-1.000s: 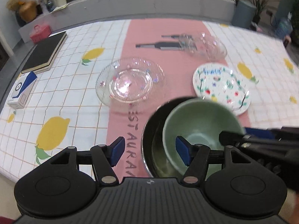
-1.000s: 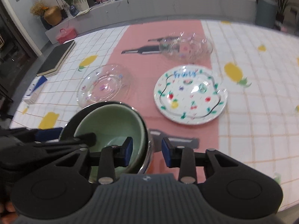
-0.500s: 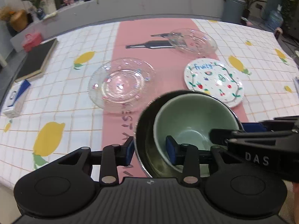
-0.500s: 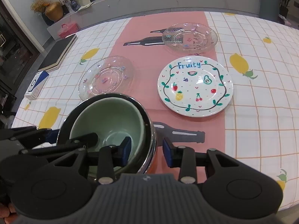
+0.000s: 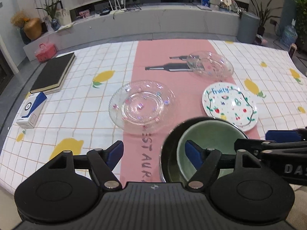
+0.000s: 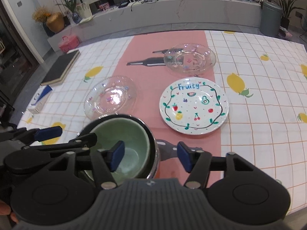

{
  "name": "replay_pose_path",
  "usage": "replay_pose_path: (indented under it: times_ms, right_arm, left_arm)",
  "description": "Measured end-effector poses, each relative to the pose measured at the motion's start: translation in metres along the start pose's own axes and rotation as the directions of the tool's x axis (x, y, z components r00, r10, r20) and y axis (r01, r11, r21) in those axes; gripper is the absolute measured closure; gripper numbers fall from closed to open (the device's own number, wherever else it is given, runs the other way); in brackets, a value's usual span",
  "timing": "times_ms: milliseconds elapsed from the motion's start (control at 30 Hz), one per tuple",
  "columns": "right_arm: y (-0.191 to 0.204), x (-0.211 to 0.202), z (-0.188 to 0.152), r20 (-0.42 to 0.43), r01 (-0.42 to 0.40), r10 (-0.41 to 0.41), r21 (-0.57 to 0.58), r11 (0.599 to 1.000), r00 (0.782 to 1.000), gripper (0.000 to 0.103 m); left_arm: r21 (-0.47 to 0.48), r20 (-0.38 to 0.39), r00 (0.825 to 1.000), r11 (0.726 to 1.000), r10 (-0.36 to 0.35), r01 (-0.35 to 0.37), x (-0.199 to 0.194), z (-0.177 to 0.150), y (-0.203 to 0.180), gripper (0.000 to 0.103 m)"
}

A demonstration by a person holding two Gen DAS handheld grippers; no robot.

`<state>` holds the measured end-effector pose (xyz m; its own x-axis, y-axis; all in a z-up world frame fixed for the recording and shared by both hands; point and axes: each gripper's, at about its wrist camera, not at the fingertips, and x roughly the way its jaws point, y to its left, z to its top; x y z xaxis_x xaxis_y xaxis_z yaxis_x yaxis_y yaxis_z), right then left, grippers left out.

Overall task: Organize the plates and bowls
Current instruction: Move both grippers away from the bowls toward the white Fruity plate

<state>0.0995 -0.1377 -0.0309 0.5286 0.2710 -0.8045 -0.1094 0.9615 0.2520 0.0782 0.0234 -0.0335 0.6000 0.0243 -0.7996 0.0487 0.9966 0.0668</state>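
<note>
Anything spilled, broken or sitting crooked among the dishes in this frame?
Nothing spilled or broken. The green bowl sits off-centre inside the dark metal bowl, crowded toward one side rather than nested evenly. The far glass plate looks tilted in the left wrist view, though fisheye distortion may cause that. The fruit plate and near glass plate lie flat.

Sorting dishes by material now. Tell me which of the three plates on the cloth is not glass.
The white plate lettered "Fruity", painted with fruit and a vine ring. The glass plate beside it and the glass plate behind it are both clear.
</note>
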Motion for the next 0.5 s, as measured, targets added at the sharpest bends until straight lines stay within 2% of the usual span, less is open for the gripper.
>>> replay_pose_path:
  times_ms: [100,200,333,500]
  right_arm:
    - [-0.008,-0.005,0.004,0.029,-0.003,0.002,0.027,1.0,1.0,0.033]
    - [-0.024,-0.008,0.008,0.056,-0.011,0.006,0.082,0.997,0.998,0.033]
    - [-0.052,-0.009,0.012,0.088,-0.021,0.008,0.149,0.989,0.996,0.033]
    - [-0.095,-0.004,0.014,0.108,0.011,-0.037,0.235,0.972,0.993,0.038]
  left_arm:
    - [-0.063,0.029,0.999,0.998,-0.02,0.022,-0.003,0.005,0.006,0.017]
    - [-0.126,0.05,0.996,0.989,-0.07,0.076,-0.006,0.009,0.012,0.017]
    - [-0.146,0.051,0.992,0.981,-0.119,0.126,-0.003,0.014,0.012,0.017]
    - [-0.117,0.069,0.994,0.989,-0.083,0.091,-0.006,0.027,0.006,0.017]
